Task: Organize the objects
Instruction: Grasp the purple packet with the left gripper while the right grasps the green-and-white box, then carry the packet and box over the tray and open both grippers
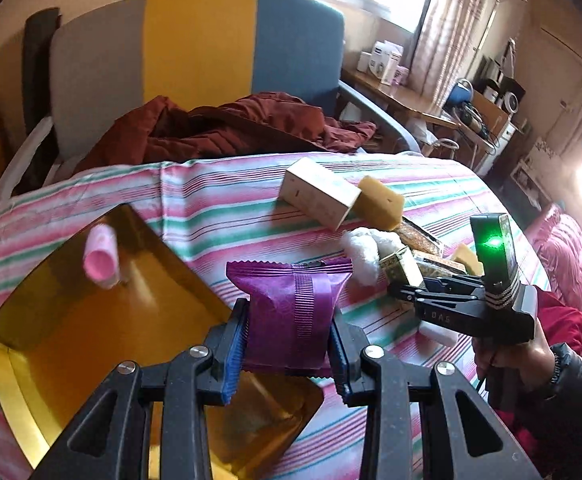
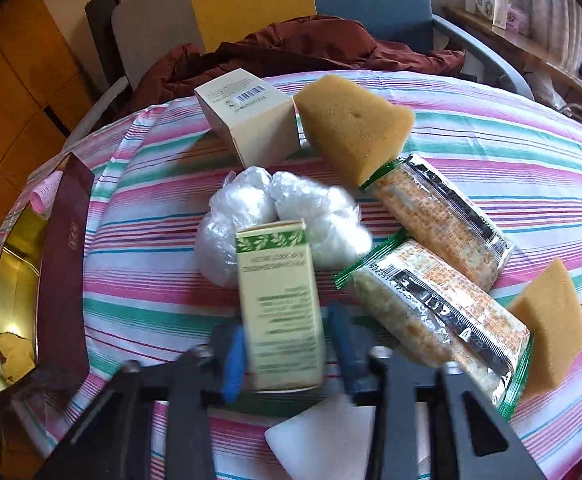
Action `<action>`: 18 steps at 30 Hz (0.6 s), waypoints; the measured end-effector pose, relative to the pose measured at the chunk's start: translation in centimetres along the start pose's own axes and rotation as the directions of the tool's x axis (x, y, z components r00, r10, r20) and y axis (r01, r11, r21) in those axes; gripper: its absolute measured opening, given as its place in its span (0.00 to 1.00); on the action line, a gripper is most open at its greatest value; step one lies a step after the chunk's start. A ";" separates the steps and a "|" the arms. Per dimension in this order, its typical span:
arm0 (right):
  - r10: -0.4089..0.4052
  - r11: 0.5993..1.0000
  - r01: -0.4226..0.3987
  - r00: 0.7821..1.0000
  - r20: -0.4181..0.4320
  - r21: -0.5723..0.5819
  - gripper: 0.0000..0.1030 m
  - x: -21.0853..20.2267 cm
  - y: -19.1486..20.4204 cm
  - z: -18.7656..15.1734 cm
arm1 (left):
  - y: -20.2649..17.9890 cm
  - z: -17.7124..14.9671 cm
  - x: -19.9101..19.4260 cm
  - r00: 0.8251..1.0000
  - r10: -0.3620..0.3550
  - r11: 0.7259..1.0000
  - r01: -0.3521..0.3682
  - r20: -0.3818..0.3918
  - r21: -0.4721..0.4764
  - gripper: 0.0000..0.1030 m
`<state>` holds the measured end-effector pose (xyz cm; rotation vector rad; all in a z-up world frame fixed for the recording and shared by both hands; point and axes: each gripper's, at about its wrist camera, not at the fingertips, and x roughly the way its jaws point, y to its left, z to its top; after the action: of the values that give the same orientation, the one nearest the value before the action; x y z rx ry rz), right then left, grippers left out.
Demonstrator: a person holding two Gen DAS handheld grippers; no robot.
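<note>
Early days tbh. Gold-lined tray [image 1: 51, 320] has only pink roll [image 1: 101, 256] plus few bits. Left hand-held gripper [image 1: 289, 344] clamps purple foil packet [image 1: 291, 312] above tray edge. Right hand-held gripper [image 2: 287, 352] pinches green-and-cream carton [image 2: 279, 308]. Sponges, cracker packs, box left on striped desk [image 2: 511, 152].

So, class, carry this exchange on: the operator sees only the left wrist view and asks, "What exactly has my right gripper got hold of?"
Observer: The right gripper is shut on the green box, which lies with its printed face up.
Operator: How does the cream box lie?
Observer: The cream box has its barcode face upward.
Operator: Anything at the tray's near end?
Observer: Yellowish lumps sit inside the gold tray; I cannot tell what they are.
</note>
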<state>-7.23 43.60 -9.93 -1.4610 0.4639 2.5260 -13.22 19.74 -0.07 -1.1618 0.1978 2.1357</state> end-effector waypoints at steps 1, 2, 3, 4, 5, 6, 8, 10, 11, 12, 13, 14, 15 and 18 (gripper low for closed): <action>-0.003 1.000 0.003 1.000 0.003 -0.007 0.32 -0.1 0.1 -0.1 | 0.3 -0.3 -0.3 1.000 0.005 1.000 -0.005 0.004 -0.012 0.35; -0.004 1.000 0.004 1.000 0.007 -0.015 0.32 -0.4 0.4 -0.2 | 0.7 -0.7 -0.7 1.000 0.012 1.000 -0.012 0.011 -0.028 0.35; -0.007 1.000 0.008 1.000 0.019 -0.025 0.32 -0.8 0.7 -0.3 | 1.2 -1.0 -1.1 1.000 0.017 0.999 -0.016 0.018 -0.048 0.35; -0.011 0.999 0.013 0.999 0.036 -0.036 0.32 -1.5 1.0 -0.4 | 1.9 -1.3 -1.6 1.000 0.020 0.997 -0.018 0.023 -0.072 0.35; -0.014 0.999 0.017 0.999 0.047 -0.044 0.32 -1.9 1.2 -0.5 | 2.6 -1.6 -2.1 0.999 0.026 0.995 -0.023 0.028 -0.098 0.35; -0.017 0.998 0.021 0.998 0.064 -0.053 0.32 -2.7 1.5 -0.6 | 3.4 -2.0 -2.7 0.999 0.040 0.991 -0.035 0.033 -0.126 0.35; 0.002 0.998 0.003 0.996 0.089 -0.064 0.32 -4.1 2.2 -0.8 | 5.2 -2.7 -3.6 0.997 0.066 0.982 -0.058 0.040 -0.179 0.35; 0.046 0.996 -0.037 0.993 0.111 -0.081 0.32 -5.6 3.3 -1.0 | 7.1 -3.4 -4.2 0.995 0.095 0.970 -0.085 0.034 -0.228 0.35; 0.075 0.993 -0.065 0.990 0.115 -0.094 0.32 -6.1 4.1 -1.1 | 8.1 -3.8 -4.3 0.994 0.106 0.962 -0.097 0.020 -0.255 0.35; 0.112 0.989 -0.099 0.987 0.117 -0.112 0.32 -6.6 5.1 -1.1 | 9.3 -4.2 -4.2 0.993 0.114 0.951 -0.107 0.008 -0.289 0.35; 0.140 0.984 -0.124 0.983 0.117 -0.129 0.32 -6.9 6.3 -1.2 | 10.2 -4.5 -4.2 0.993 0.118 0.942 -0.114 -0.006 -0.317 0.35; 0.177 0.975 -0.159 0.978 0.113 -0.155 0.32 -7.2 7.8 -1.1 | 11.2 -4.8 -4.0 0.993 0.120 0.931 -0.120 -0.021 -0.344 0.35; 0.204 0.967 -0.183 0.973 0.109 -0.175 0.32 -7.3 9.0 -1.1 | 12.1 -4.9 -3.9 0.992 0.122 0.921 -0.123 -0.027 -0.369 0.35; 0.279 0.935 -0.253 0.957 0.078 -0.248 0.32 -7.4 13.3 -0.5 | 14.0 -4.6 -3.3 0.990 0.132 0.899 -0.137 -0.042 -0.415 0.35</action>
<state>-7.30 31.01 -1.48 -1.4036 0.3766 2.9497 -17.75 5.60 -2.78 -1.4372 -0.1924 2.3652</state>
